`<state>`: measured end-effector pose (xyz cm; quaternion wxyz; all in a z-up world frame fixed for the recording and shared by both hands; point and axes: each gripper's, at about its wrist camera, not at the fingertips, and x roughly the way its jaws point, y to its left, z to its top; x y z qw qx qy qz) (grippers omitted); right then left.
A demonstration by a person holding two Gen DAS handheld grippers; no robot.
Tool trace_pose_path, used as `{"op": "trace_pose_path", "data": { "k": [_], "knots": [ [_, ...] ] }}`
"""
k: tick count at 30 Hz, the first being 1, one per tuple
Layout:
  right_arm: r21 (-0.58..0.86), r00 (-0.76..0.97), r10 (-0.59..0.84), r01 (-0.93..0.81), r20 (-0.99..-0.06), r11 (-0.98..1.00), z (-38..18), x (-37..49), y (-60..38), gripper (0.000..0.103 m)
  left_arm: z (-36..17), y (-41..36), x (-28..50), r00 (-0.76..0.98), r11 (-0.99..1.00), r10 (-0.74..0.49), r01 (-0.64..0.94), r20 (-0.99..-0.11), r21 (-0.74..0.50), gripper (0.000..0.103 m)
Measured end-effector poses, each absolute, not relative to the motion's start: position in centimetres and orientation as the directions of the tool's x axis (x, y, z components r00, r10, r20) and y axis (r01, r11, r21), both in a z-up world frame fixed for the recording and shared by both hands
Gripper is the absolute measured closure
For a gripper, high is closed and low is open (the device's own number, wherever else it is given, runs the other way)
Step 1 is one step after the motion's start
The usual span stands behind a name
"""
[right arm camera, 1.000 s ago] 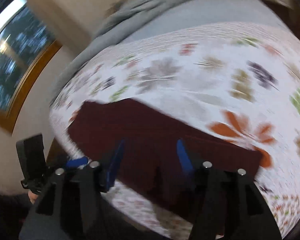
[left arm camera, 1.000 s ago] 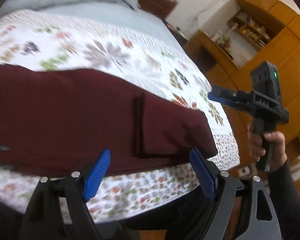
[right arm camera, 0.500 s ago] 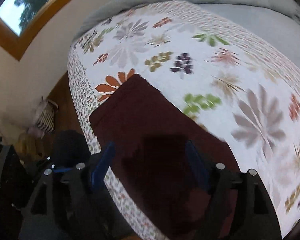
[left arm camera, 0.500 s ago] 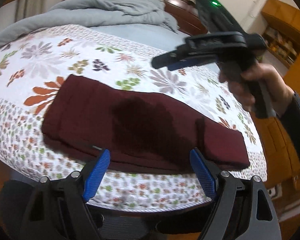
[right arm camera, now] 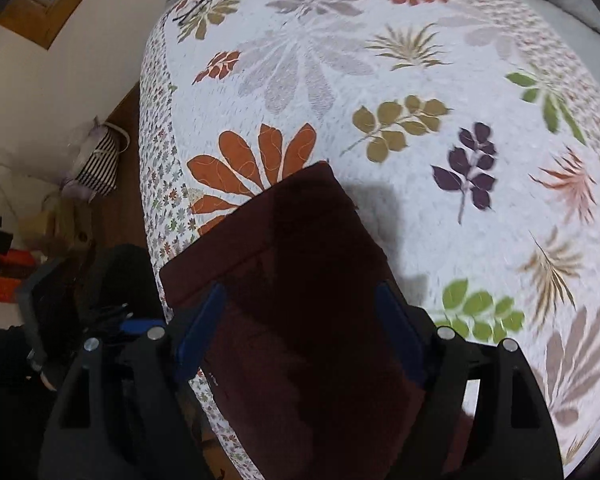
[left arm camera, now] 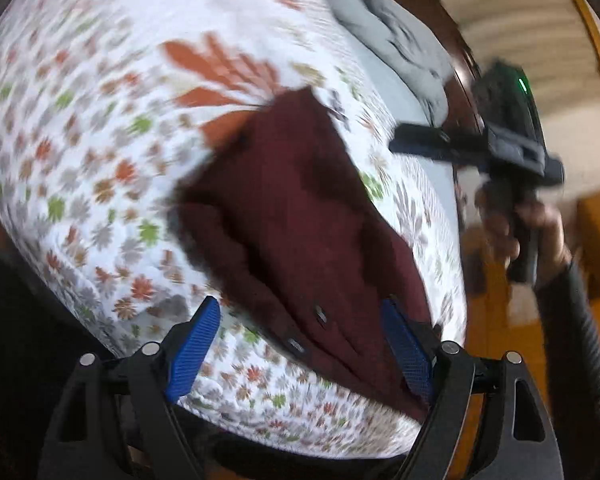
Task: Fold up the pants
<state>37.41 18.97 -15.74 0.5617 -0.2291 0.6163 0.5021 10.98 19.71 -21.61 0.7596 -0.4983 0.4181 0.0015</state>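
Observation:
Dark maroon pants [left arm camera: 300, 220] lie folded into a long strip on the floral quilt [left arm camera: 80, 140], close to the bed's edge. My left gripper [left arm camera: 300, 312] hovers open over the end with the small metal buttons [left arm camera: 320, 314]; its blue pads touch nothing. In the right wrist view the pants [right arm camera: 300, 240] run up to a squared end near an orange flower. My right gripper [right arm camera: 300, 292] hangs just above that stretch with its jaws opening; the cloth lies under the gap and the pads do not press on it. A hand holds that right gripper [left arm camera: 404, 142] at the right of the left wrist view.
A grey blanket [left arm camera: 392, 40] is bunched at the head of the bed against a dark wooden headboard. The quilt's edge [right arm camera: 156, 200] drops to a wooden floor, where a striped bag [right arm camera: 96, 164] sits by the wall. Orange wooden cabinets [left arm camera: 596, 240] stand beyond the bed.
Both grippers swept sideways and rolled, coming lower over the pants. The right gripper's jaws spread wider and now sit near the pants' squared end; the left sits over the buttoned end.

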Motion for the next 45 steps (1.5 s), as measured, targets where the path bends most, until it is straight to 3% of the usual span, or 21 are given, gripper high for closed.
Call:
{"op": "trace_pose_path", "data": {
  "k": [10, 15, 24, 30, 32, 35, 37, 39, 42, 45],
  "knots": [
    [0.449, -0.358, 0.297, -0.824, -0.885, 0.346, -17.1, 39.4, 20.3, 0.025, -25.1, 21.3, 13.4, 0.667, 0.321, -0.438, -0.51, -0.602, -0.798, 0.02],
    [0.522, -0.445, 0.287, -0.795, -0.848, 0.309, -17.6, 40.5, 20.7, 0.023, -26.1, 21.7, 14.6, 0.693, 0.237, -0.43, -0.532, -0.579, -0.813, 0.015],
    [0.555, -0.515, 0.211, -0.792, -0.831, 0.253, -21.8, 41.3, 23.8, 0.023, -26.9, 22.0, 12.7, 0.763, 0.15, -0.39, -0.5, -0.515, -0.853, 0.014],
    [0.586, -0.561, 0.171, -0.786, -0.81, 0.198, -24.0, 40.2, 25.6, 0.021, -26.6, 21.6, 13.1, 0.758, 0.168, -0.386, -0.502, -0.525, -0.848, 0.016],
    [0.607, -0.583, 0.173, -0.773, -0.794, 0.182, -23.9, 40.2, 25.8, 0.028, -26.7, 21.8, 12.6, 0.767, 0.144, -0.392, -0.494, -0.508, -0.857, 0.016],
    [0.61, -0.589, 0.162, -0.774, -0.792, 0.171, -23.7, 40.3, 25.8, 0.048, -26.7, 22.0, 12.3, 0.772, 0.129, -0.397, -0.489, -0.497, -0.863, 0.02],
    [0.609, -0.589, 0.159, -0.772, -0.793, 0.18, -23.7, 40.7, 25.6, 0.064, -26.7, 22.2, 11.9, 0.765, 0.133, -0.396, -0.499, -0.508, -0.856, 0.032],
    [0.61, -0.585, 0.173, -0.772, -0.792, 0.18, -23.0, 41.1, 25.2, 0.072, -26.6, 22.2, 11.8, 0.763, 0.143, -0.4, -0.494, -0.507, -0.857, 0.043],
    [0.593, -0.563, 0.198, -0.786, -0.803, 0.173, -21.6, 40.8, 24.6, 0.076, -26.3, 22.2, 11.9, 0.761, 0.169, -0.406, -0.482, -0.506, -0.86, 0.061],
    [0.571, -0.533, 0.224, -0.804, -0.816, 0.168, -19.8, 40.0, 24.0, 0.078, -24.9, 22.1, 12.0, 0.767, 0.209, -0.414, -0.443, -0.49, -0.872, 0.067]
  ]
}}
